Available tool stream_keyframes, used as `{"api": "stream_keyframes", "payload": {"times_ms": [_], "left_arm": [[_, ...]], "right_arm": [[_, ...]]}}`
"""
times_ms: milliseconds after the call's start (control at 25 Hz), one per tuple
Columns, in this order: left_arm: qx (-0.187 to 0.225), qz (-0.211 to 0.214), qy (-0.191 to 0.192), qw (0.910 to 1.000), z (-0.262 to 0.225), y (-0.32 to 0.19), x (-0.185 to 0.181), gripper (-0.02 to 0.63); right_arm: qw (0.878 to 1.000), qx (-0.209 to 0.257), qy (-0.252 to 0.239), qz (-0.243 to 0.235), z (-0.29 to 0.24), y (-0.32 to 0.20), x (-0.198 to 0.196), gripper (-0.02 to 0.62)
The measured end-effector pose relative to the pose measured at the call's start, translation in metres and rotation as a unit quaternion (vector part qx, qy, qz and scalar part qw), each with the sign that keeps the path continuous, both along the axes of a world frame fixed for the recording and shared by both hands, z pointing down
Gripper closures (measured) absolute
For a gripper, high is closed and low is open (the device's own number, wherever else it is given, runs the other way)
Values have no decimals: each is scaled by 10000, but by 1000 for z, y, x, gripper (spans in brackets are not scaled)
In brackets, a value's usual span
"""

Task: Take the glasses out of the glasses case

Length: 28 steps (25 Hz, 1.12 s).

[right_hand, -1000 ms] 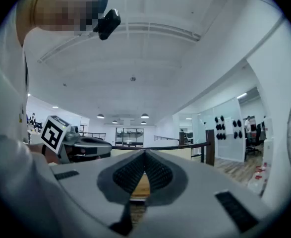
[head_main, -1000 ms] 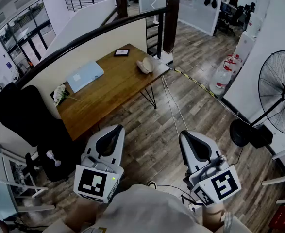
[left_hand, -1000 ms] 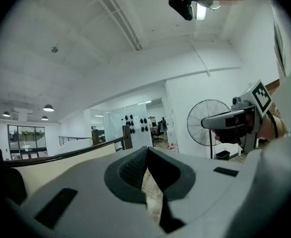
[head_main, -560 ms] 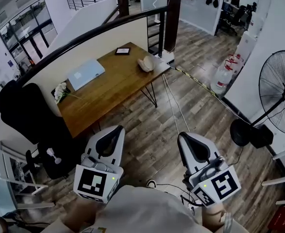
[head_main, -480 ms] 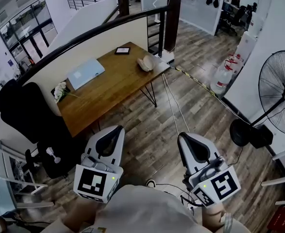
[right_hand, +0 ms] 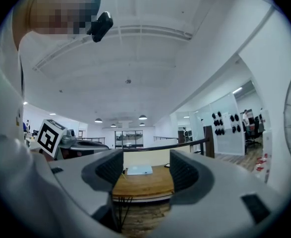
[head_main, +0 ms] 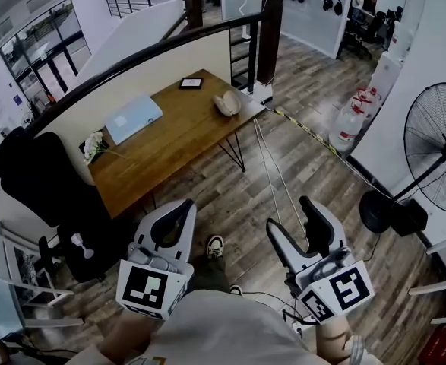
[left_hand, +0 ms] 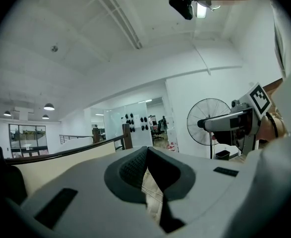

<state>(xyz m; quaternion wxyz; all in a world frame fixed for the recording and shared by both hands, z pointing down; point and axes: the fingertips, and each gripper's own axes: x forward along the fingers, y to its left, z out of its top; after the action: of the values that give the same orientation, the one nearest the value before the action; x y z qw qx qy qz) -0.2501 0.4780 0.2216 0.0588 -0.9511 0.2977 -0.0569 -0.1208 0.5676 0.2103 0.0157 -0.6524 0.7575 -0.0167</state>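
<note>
The right gripper (head_main: pixel 291 217) has just been opening, nothing between its jaws; left gripper (head_main: pixel 178 207) closed, empty; step squarely to the desk (head_main: pixel 178 135), aiming for the pale case (head_main: pixel 226 103).

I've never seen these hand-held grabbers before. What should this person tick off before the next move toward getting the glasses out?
1. Right gripper jaws apart: ok. They have just been opening, with nothing between them.
2. Left gripper jaws apart: not ok. They are together and empty.
3. Target identified: cannot tell. A beige object lies on the wooden table, too small to name.
4. Table within reach: not ok. Both grippers hang over the floor, well short of it.
5. Way ahead clear: probably not ok. A striped strip crosses the floor by the table.
</note>
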Motion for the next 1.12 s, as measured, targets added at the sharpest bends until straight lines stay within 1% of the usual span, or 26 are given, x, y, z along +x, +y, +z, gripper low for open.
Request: {"api": "stream_keyframes", "payload": {"times_ms": [320, 560, 840, 1120], "left_arm": [[-42, 92, -41, 9999, 10, -38, 32, 601], [-181, 155, -31, 9997, 17, -88, 66, 601], [-318, 257, -147, 9991, 29, -164, 99, 601], [-498, 386, -199, 9978, 26, -261, 129, 601]], "right_arm": [[9998, -159, -51, 146, 15, -38, 33, 314], [9990, -406, -49, 184, 31, -86, 63, 319], [9972, -679, -53, 319, 44, -159, 99, 322], [9960, -798, -103, 389, 42, -259, 126, 322]]}}
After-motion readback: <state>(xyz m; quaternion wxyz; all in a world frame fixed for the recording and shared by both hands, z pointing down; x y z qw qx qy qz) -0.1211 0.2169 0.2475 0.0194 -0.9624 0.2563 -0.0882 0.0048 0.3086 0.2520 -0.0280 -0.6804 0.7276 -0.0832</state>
